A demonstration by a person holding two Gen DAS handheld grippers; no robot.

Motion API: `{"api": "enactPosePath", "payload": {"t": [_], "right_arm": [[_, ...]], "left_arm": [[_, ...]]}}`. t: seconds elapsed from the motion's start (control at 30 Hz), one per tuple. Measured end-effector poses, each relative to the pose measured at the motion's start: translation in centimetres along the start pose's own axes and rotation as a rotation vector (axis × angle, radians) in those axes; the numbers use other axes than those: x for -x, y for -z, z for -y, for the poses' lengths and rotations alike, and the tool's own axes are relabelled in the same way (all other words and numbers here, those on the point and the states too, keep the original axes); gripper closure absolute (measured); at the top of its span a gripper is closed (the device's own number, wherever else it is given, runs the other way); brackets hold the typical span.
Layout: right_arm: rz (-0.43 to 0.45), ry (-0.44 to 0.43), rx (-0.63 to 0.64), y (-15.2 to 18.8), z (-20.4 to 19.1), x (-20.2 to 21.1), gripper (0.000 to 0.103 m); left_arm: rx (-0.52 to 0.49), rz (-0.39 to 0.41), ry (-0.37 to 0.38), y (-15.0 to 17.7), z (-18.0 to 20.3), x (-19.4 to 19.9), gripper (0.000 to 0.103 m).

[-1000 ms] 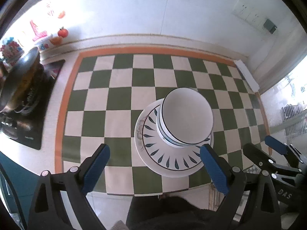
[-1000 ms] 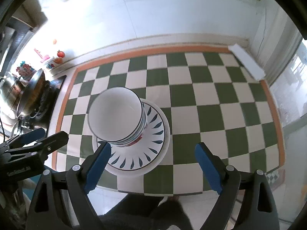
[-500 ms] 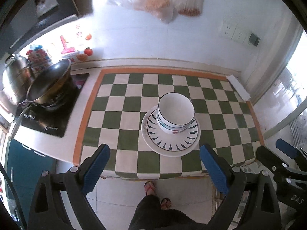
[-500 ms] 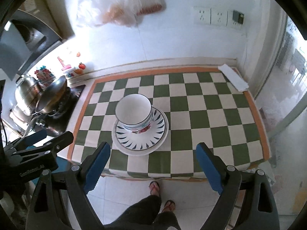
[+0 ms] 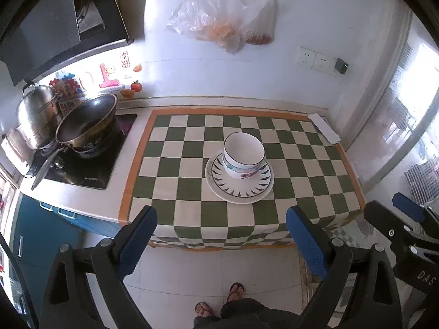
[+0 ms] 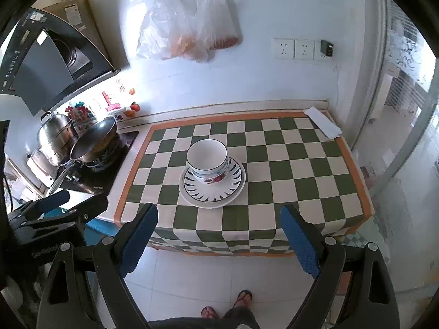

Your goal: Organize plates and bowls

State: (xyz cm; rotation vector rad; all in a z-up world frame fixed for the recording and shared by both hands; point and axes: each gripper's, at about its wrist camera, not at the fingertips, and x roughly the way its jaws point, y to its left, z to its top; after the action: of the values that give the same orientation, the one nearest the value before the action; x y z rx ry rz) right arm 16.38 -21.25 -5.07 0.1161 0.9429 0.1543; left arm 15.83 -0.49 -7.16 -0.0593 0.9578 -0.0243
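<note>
A stack of white bowls (image 5: 242, 155) with a dark rim stands on a stack of plates (image 5: 240, 189) with a dark petal border, in the middle of the green checkered cloth (image 5: 189, 148). The same bowls (image 6: 207, 160) and plates (image 6: 211, 192) show in the right wrist view. My left gripper (image 5: 221, 237) is open and empty, pulled back off the counter's front edge above the floor. My right gripper (image 6: 218, 237) is open and empty too, likewise back from the counter. Each gripper shows at the edge of the other's view.
A wok (image 5: 87, 122) and a steel pot (image 5: 35, 112) sit on the stove at the left. A folded white cloth (image 5: 325, 128) lies at the counter's far right corner. Plastic bags (image 5: 227, 8) hang on the wall. The person's feet (image 5: 219, 300) stand on the tiled floor below.
Both grippers have pulled up and back from just above the bowls to well off the counter's front edge. The bowls and plates have not moved.
</note>
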Motion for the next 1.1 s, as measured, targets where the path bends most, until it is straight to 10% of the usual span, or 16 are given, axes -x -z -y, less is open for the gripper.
{"api": "enactPosePath", "payload": {"t": [1.1], "right_arm": [[0.046,0.027,-0.029,2.8,-1.6,4.8,0.010]], "left_arm": [[-0.035,0.060,0.020,2.6,-1.6,4.7,0.007]]}}
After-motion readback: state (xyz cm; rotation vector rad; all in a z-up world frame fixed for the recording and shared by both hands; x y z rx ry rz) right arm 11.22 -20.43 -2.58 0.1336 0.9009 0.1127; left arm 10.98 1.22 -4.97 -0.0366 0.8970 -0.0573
